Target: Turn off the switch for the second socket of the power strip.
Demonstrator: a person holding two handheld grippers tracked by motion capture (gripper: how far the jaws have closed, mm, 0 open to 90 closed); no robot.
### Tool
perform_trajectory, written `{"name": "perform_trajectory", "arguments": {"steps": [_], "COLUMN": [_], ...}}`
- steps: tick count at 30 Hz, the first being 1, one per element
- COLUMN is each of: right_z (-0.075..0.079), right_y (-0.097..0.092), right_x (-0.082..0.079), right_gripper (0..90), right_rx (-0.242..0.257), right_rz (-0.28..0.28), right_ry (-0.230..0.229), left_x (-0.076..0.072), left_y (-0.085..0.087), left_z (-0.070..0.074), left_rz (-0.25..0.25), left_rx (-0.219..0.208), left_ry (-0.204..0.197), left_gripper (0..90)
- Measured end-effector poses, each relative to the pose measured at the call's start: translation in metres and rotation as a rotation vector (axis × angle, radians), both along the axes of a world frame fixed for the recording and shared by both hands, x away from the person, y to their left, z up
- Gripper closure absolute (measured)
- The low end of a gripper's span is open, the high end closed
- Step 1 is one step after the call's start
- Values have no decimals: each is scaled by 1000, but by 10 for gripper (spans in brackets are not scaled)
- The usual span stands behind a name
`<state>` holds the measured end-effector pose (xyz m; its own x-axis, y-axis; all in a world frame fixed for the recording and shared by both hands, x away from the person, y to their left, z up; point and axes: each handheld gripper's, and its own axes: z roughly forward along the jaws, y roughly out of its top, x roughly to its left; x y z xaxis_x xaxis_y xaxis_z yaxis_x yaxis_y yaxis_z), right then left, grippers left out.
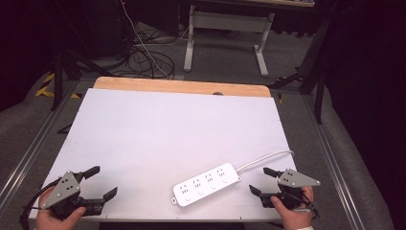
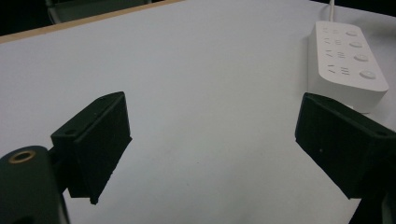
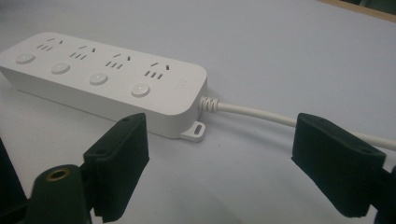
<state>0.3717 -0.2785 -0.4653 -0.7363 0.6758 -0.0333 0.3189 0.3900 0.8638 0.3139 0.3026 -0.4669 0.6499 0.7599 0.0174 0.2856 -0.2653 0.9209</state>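
White power strip [image 1: 206, 184] lying flat near the table's [image 1: 158, 129] front edge, both grippers spread and empty.

High view: the strip runs diagonally, cord [image 1: 266, 157] end toward far right, between left gripper [image 1: 103, 182] and right gripper [image 1: 260, 181]. Left gripper view: the strip's [image 2: 346, 56] plain end sits beyond the right jaw. Right gripper view: four sockets with buttons, a mounting tab [image 3: 194, 129], cord [image 3: 261, 114] passing behind the right jaw.

Wide open surface [image 1: 158, 129]
Only the power strip [image 1: 207, 184] and its cord [image 1: 266, 157] obstruct the near right corner.
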Motion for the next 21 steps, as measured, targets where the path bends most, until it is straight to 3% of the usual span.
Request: {"name": "perform_trajectory", "arguments": {"steps": [16, 21], "right_z": [0, 1], "right_y": [0, -1], "right_x": [1, 1], "right_gripper": [186, 188], "right_rx": [-2, 2], "right_rz": [4, 3], "right_ry": [4, 3], "left_x": [-2, -2], "left_y": [1, 1], "left_z": [2, 2], "left_rz": [17, 16], "left_rx": [-11, 27], "left_ry": [-6, 2], "left_gripper": [110, 116]}}
